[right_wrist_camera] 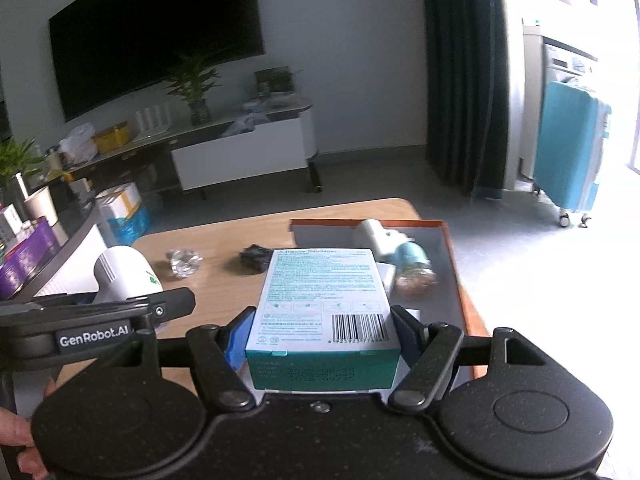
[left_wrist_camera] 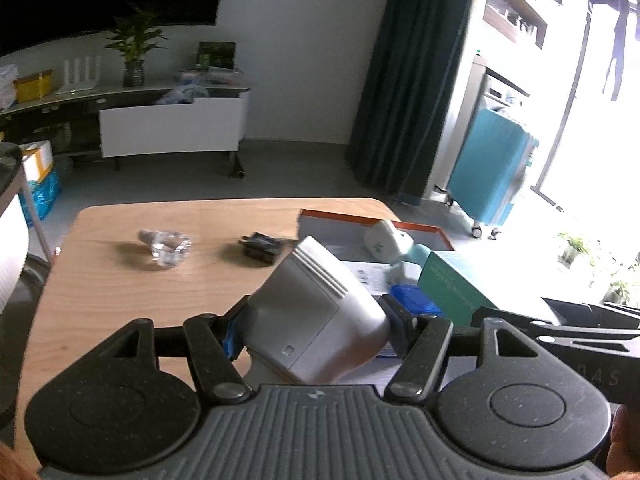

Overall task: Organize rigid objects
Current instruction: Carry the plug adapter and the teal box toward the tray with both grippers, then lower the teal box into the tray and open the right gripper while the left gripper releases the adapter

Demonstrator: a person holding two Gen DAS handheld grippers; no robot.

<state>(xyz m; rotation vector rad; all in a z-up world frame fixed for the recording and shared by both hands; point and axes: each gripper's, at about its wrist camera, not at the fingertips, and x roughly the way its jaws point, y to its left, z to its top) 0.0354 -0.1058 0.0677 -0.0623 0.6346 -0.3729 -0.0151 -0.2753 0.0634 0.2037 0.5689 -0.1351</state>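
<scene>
A grey-white device (left_wrist_camera: 316, 316) is clamped in the left gripper (left_wrist_camera: 312, 320); a teal box (right_wrist_camera: 324, 312) is clamped in the right gripper (right_wrist_camera: 320, 332). Both are held above the wooden table (left_wrist_camera: 120, 280), near the orange-rimmed tray (right_wrist_camera: 450, 248) at far right.

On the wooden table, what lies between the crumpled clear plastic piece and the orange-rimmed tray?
A small black object lies between the clear plastic piece and the orange-rimmed tray; both wrist views show it.
</scene>
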